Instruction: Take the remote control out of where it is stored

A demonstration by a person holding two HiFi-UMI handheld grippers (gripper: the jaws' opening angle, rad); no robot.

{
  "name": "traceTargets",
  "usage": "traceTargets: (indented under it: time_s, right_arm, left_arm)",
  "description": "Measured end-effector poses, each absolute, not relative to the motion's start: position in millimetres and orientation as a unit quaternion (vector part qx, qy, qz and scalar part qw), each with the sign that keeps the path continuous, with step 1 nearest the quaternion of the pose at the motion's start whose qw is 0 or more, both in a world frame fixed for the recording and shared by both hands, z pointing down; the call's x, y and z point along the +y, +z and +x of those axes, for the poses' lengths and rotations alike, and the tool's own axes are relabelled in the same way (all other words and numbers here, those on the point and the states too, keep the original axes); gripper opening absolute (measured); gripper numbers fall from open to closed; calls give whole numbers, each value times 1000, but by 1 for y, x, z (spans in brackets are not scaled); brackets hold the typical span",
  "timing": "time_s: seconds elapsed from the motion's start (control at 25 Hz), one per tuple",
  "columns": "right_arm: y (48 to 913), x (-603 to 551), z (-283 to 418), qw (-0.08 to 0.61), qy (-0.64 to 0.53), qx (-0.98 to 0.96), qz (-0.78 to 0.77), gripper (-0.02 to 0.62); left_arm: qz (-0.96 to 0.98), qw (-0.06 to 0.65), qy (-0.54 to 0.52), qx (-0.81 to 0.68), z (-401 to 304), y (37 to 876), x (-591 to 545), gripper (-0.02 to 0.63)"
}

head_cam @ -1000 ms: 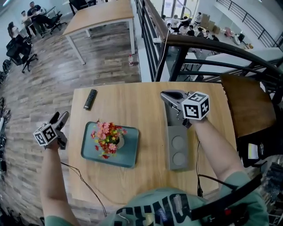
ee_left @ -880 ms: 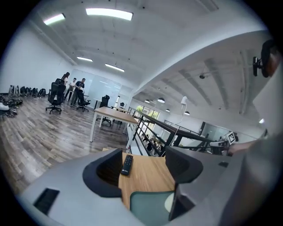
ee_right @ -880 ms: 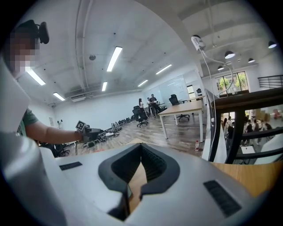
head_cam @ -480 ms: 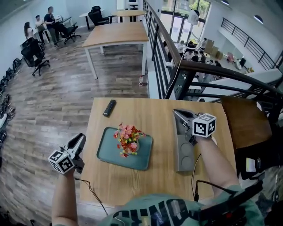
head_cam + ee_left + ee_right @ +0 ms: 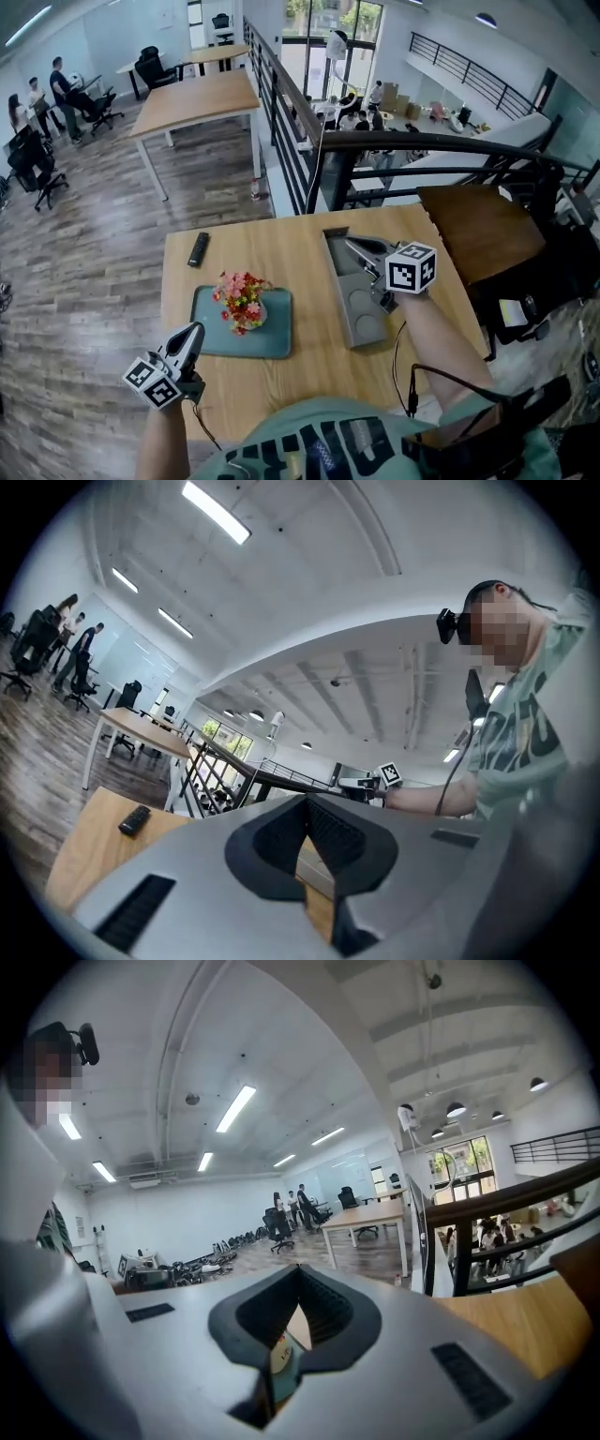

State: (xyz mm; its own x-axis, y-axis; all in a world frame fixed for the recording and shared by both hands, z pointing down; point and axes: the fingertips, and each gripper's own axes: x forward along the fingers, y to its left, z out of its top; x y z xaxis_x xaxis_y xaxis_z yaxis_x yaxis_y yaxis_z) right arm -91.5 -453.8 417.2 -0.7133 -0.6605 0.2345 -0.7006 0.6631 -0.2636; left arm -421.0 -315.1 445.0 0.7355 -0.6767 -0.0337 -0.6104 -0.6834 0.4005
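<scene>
The black remote control [image 5: 198, 249] lies flat on the wooden table [image 5: 300, 375] near its far left corner, out in the open; it also shows in the left gripper view as the remote control [image 5: 134, 820]. My left gripper [image 5: 194, 332] is shut and empty, raised over the table's near left corner, well short of the remote. A long grey storage box [image 5: 361, 323] with two round recesses stands right of the middle. My right gripper [image 5: 351, 246] hovers above its far end, shut with nothing held. In their own views, the left gripper [image 5: 306, 803] and the right gripper [image 5: 300, 1274] show their jaws pressed together.
A teal tray [image 5: 272, 342] holding a small pot of pink and red flowers [image 5: 240, 298] sits between the two grippers. A black railing [image 5: 375, 150] runs behind the table, with a drop beyond. A darker brown table [image 5: 469, 225] stands at the right. A cable [image 5: 403, 375] hangs near my right arm.
My left gripper has drawn back from beside the tray to the near left corner, and its jaws have gone from open to shut. The right gripper stays over the grey box.
</scene>
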Motion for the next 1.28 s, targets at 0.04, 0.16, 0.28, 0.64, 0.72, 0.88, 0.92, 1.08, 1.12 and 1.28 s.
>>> traceTargets:
  time_s: [0.04, 0.16, 0.28, 0.64, 0.72, 0.88, 0.92, 1.08, 1.12, 1.28]
  right_arm:
    - [414, -447, -83, 52, 168, -909, 377, 6]
    - [405, -427, -51, 35, 166, -908, 382, 6]
    - [396, -408, -17, 21, 162, -911, 378, 6]
    - [412, -335, 108, 23, 172, -920, 352, 5]
    - [424, -317, 138, 30, 181, -917, 354, 5]
    - [439, -288, 184, 21, 195, -915, 352, 5]
    - [440, -281, 191, 15, 199, -916, 349, 5]
    - [443, -258, 210, -5, 210, -918, 337, 6]
    - [443, -255, 213, -8, 212, -918, 336, 5]
    - [443, -241, 213, -15, 215, -919, 331, 5]
  left_arm:
    - [916, 187, -86, -345, -410, 444, -311, 5]
    - [920, 194, -95, -326, -374, 437, -295, 5]
    - [922, 199, -107, -316, -335, 427, -283, 5]
    - [912, 223, -156, -306, -194, 406, -246, 5]
    - [909, 230, -162, -307, -165, 405, -236, 5]
    - [910, 238, -153, -304, -111, 407, -215, 5]
    - [910, 240, -148, -303, -101, 408, -209, 5]
    - [913, 243, -133, -300, -70, 405, -191, 5]
    - [914, 242, -130, -299, -65, 403, -189, 5]
    - [920, 234, -126, -288, -56, 396, -185, 5]
